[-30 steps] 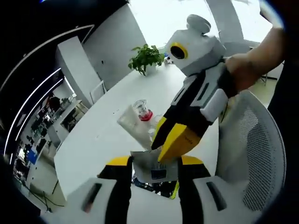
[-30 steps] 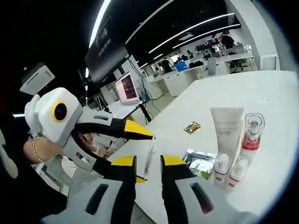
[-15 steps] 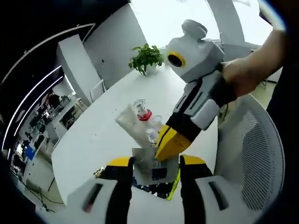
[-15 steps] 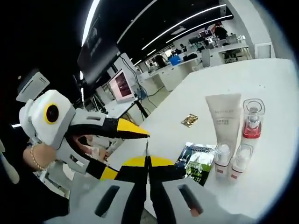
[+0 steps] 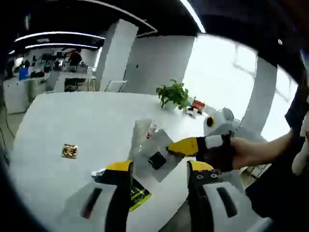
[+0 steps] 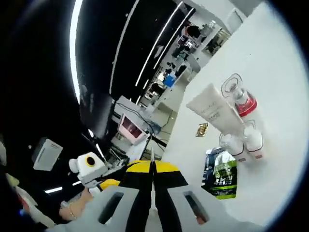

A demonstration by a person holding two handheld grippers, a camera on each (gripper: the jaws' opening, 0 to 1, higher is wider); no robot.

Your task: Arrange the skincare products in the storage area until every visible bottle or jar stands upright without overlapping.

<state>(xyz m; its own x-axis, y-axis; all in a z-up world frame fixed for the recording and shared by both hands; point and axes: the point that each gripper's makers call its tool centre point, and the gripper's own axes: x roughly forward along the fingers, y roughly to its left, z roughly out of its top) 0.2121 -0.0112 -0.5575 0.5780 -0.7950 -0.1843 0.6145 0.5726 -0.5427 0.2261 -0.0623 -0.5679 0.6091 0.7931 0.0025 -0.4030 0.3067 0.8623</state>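
Observation:
My right gripper (image 6: 152, 166) is shut on a thin sachet (image 6: 151, 157), seen edge-on between its yellow jaws. In the left gripper view that sachet (image 5: 155, 153) is pale with a dark label, and the right gripper (image 5: 170, 150) holds it from the right, above the table. My left gripper (image 5: 159, 166) is open, its jaws on either side just below the sachet. On the white table (image 6: 270, 96) lie a white tube (image 6: 212, 108), a clear red-capped bottle (image 6: 239, 96) and two small bottles (image 6: 231, 142), close together. The small bottles (image 5: 152, 129) are partly hidden behind the sachet.
A green and black sachet (image 6: 222, 169) lies near the table edge, next to the small bottles. A small gold packet (image 5: 70, 151) lies apart on the table. A potted plant (image 5: 174, 94) stands at the far end. A hand (image 5: 251, 152) holds the right gripper.
The right gripper's jaws have shut on the sachet and lifted it off the table edge. Both views have swung. The left gripper stays open.

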